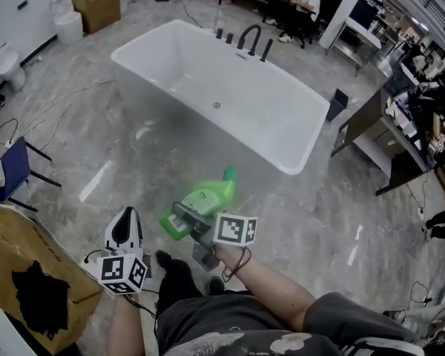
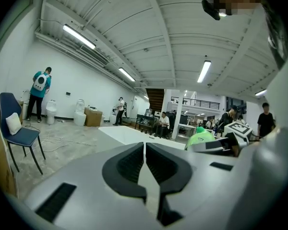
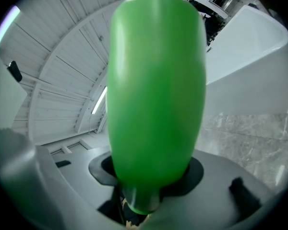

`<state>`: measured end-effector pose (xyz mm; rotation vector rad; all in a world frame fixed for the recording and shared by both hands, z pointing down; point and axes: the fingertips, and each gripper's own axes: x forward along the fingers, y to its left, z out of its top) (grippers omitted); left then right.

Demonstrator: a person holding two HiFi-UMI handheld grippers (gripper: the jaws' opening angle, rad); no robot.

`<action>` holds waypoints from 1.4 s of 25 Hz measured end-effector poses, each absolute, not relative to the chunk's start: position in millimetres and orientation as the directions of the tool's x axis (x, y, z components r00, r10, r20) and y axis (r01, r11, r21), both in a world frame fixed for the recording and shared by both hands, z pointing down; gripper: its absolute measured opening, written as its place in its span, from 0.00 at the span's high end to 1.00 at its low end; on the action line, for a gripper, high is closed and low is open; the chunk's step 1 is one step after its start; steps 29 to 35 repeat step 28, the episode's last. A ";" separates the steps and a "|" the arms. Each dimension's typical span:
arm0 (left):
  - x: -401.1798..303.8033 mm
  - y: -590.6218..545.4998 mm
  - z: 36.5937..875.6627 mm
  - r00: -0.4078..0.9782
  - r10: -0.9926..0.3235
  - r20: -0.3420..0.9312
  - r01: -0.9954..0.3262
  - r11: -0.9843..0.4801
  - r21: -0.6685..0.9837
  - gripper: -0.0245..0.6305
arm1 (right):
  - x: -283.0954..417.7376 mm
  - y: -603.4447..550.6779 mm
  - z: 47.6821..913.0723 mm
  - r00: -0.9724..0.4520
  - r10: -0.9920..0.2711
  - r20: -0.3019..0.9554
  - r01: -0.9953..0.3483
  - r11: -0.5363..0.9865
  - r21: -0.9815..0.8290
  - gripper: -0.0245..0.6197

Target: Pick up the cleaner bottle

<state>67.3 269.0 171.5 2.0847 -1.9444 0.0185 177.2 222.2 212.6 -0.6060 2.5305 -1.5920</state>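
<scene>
A green cleaner bottle (image 1: 205, 197) is off the floor, lying roughly level with its cap end pointing toward the bathtub. My right gripper (image 1: 187, 219) is shut on its lower body. In the right gripper view the bottle (image 3: 156, 90) fills the middle, wedged between the dark pads of the right gripper (image 3: 149, 178). My left gripper (image 1: 125, 217) hovers lower left of it, apart from the bottle. In the left gripper view the left gripper (image 2: 144, 161) has its jaws closed together with nothing between them, and the bottle (image 2: 200, 138) shows at the right.
A white freestanding bathtub (image 1: 297, 78) with black taps stands ahead on the marble floor. A blue chair (image 1: 15, 165) and a cardboard box (image 1: 30, 273) are at the left. White toilets (image 1: 67, 19) stand at the far left, and desks (image 1: 389, 136) with seated people at the right.
</scene>
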 end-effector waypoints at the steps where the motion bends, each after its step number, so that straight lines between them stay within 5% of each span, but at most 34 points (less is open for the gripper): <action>1: 74.8 273.1 170.0 0.088 -0.975 0.203 -0.979 -0.046 0.201 0.93 | 185.1 226.0 211.3 -0.917 -0.377 0.130 -0.279 0.376 -0.883 0.65; 14: 152.8 301.3 156.8 0.115 -0.974 0.196 -0.981 -0.079 0.178 0.93 | 251.4 260.2 194.4 -0.927 -0.358 0.109 -0.260 0.408 -0.875 0.65; 35: 174.1 307.4 157.7 0.146 -0.971 0.191 -0.980 -0.116 0.160 0.93 | 278.1 269.1 199.2 -0.910 -0.402 0.104 -0.275 0.395 -0.876 0.65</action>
